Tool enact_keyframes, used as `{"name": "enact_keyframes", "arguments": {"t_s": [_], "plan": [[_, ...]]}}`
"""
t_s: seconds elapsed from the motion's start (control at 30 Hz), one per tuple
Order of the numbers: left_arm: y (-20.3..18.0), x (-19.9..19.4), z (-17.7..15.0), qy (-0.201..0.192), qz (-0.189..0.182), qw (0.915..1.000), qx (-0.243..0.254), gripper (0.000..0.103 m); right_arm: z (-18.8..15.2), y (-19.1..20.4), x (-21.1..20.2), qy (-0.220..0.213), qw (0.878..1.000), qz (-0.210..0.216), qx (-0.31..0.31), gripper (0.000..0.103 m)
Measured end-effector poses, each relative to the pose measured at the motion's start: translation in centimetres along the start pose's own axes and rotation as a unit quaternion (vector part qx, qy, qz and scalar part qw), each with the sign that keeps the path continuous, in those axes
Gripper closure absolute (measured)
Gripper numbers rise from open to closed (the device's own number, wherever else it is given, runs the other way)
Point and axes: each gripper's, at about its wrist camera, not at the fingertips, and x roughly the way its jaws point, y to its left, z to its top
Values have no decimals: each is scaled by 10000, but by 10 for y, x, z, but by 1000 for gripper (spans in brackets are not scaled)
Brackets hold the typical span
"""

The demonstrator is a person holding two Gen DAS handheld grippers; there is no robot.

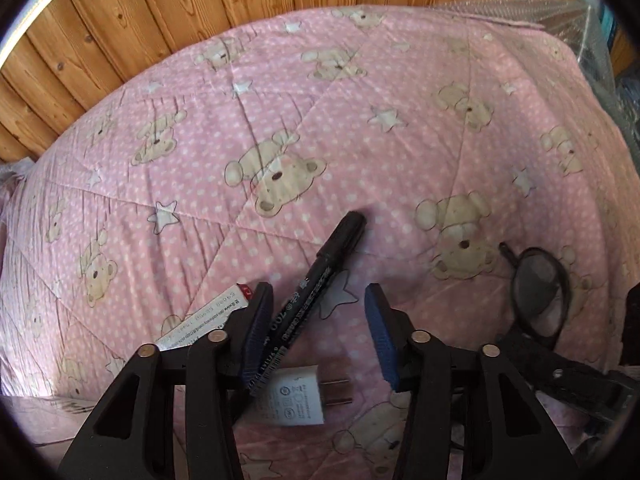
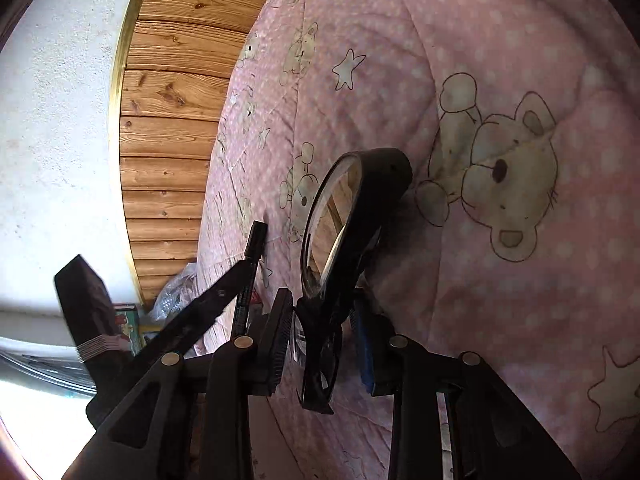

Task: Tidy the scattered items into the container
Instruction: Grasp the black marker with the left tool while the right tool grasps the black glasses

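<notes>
Left wrist: left tongs [image 1: 318, 332] spread around marker [image 1: 316, 284]; right tongs [image 2: 324, 344] pinching glasses [image 2: 336, 240]; charger [image 1: 296, 398], card [image 1: 204, 318] left; container unseen.

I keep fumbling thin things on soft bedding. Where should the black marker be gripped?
Grip the black marker across its mid-barrel, from above, jaws either side of its length. It lies flat on the pink quilt, cap end pointing away; the barrel is straight and narrow there.
</notes>
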Motion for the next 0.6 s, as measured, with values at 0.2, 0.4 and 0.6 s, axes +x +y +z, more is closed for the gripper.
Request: {"name": "enact_keyframes", "arguments": {"t_s": [0.2,0.4,0.6], "plan": [[2,-17,-8,-302,-27,9995,35,90,0,1,3,-4,9998,39,-194,72],[12,-60,-23,-591,-545,9954,-515,91,-5,4,-3,83,9996,60,-268,72],[8,-104,-55,-807,-1029,9876,-873,91,-18,20,-24,85,9986,99,-504,72]]}}
